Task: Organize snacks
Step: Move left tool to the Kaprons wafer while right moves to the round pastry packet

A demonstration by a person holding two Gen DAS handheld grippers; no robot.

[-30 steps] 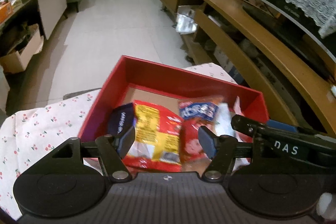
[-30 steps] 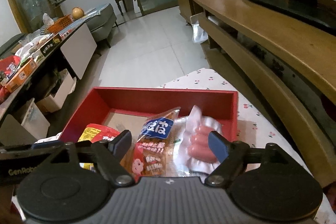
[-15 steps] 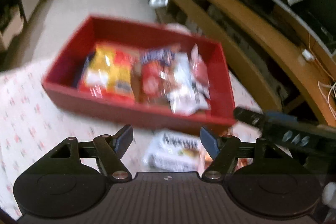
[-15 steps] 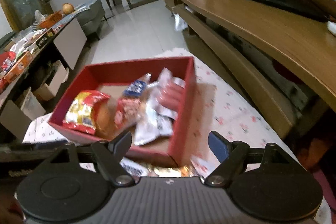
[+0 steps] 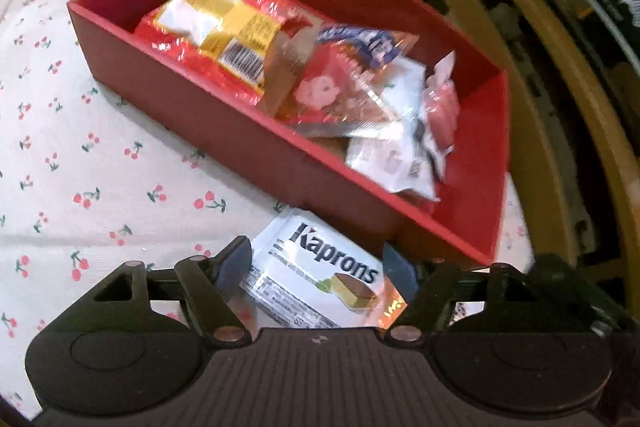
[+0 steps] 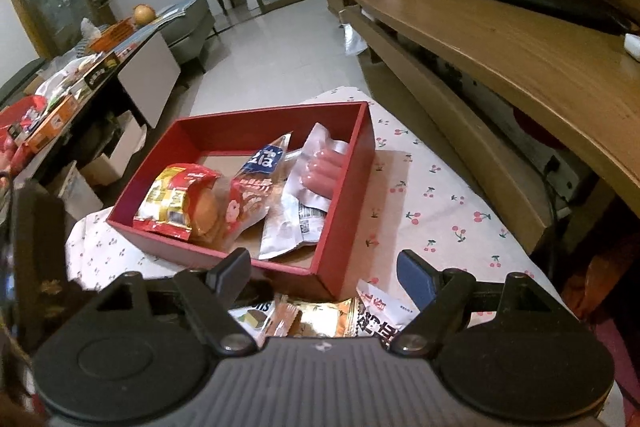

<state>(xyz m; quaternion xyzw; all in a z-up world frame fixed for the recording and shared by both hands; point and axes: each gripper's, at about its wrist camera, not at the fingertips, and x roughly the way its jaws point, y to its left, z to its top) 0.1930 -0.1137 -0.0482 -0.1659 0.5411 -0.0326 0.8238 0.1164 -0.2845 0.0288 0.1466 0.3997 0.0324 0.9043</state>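
While your left gripper (image 5: pixel 316 263) hangs over the cherry-print cloth (image 5: pixel 80 163), its jaws stand wide apart with nothing between the pads; a white wafer packet (image 5: pixel 320 279) lies flat on the cloth below the gap, just beside the near wall of the red box (image 5: pixel 224 131). Your right gripper (image 6: pixel 324 275) is likewise spread wide and grips nothing. Below it, on the cloth just outside the box's near corner, lie an orange snack packet (image 6: pixel 320 319) and a white packet with dark lettering (image 6: pixel 380 315), both partly hidden by the gripper body.

Inside the box, from your left wrist view, you have a yellow-and-red bag (image 5: pixel 224 27) at the left end, a red bag with a blue top (image 5: pixel 348 75) leaning in the middle, and a clear pack of sausages (image 6: pixel 320 175) against the right wall. A wooden shelf unit (image 6: pixel 500 47) runs along the right of the table.
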